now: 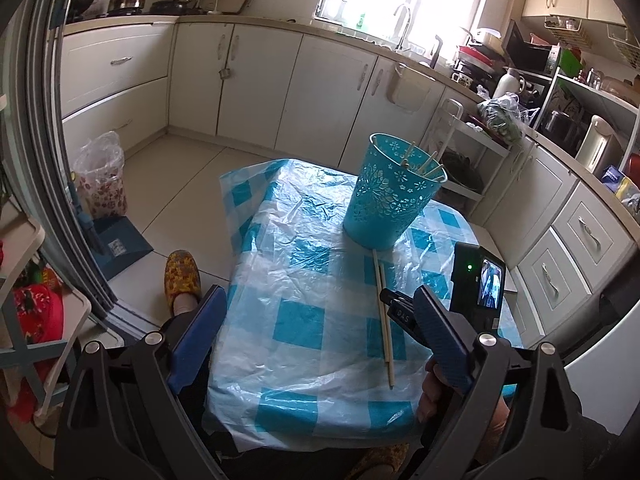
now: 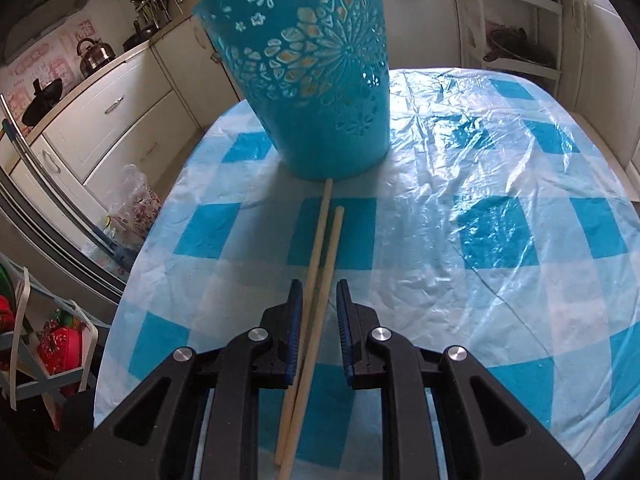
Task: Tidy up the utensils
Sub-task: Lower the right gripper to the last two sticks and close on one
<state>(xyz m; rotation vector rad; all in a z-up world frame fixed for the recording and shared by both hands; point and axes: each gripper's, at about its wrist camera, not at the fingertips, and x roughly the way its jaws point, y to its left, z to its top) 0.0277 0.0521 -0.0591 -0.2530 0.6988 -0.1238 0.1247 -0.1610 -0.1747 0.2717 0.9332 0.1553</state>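
A teal cut-out bucket (image 1: 390, 192) stands on the far part of the checked table and holds several wooden chopsticks (image 1: 424, 162). It fills the top of the right wrist view (image 2: 320, 80). Two wooden chopsticks (image 1: 384, 312) lie side by side on the tablecloth in front of it. In the right wrist view the chopsticks (image 2: 320, 248) run between the fingers of my right gripper (image 2: 319, 292), which is open around them with a gap on each side. My right gripper (image 1: 394, 300) also shows in the left wrist view. My left gripper (image 1: 320, 296) is open wide and empty, above the table's near end.
The table (image 2: 500, 240) has a blue-and-white checked cloth under clear plastic. White kitchen cabinets (image 1: 256, 76) run around the room. A bin with a plastic bag (image 1: 100, 176) stands on the floor at left. A person's slippered foot (image 1: 182, 276) is beside the table.
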